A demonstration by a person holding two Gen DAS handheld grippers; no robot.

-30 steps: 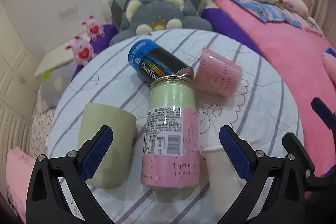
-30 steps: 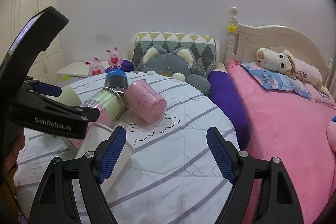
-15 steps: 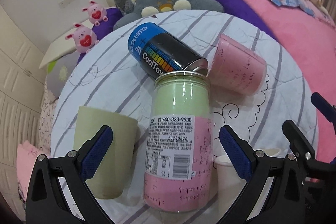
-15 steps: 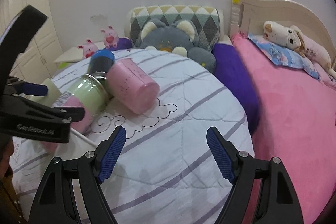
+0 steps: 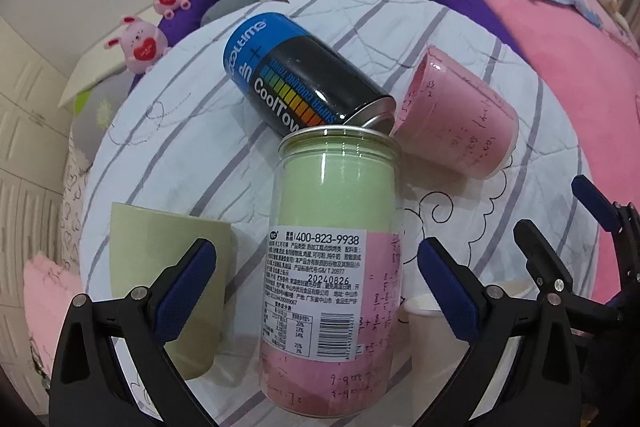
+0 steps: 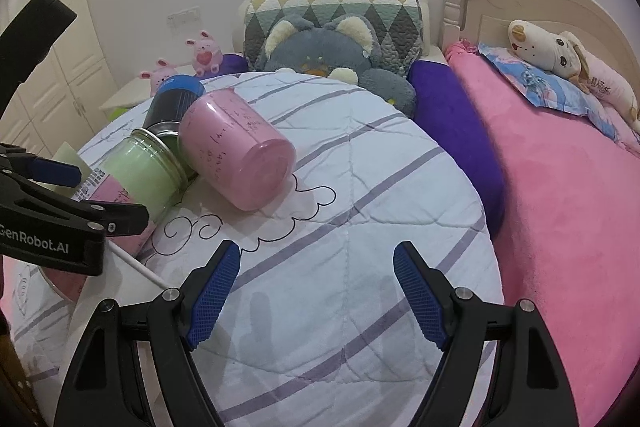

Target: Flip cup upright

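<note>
The pink cup [image 6: 240, 153] lies on its side on the striped quilt [image 6: 360, 227], touching the jar [image 5: 332, 259]. The jaws of both grippers [image 5: 316, 291] [image 6: 316, 295] are wide open, holding nothing.

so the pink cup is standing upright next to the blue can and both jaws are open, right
Not quite. The pink cup is lying on its side, not upright, as the right wrist view shows. The rest holds: it lies next to the blue can, and the left gripper and right gripper both have their jaws open.
</note>
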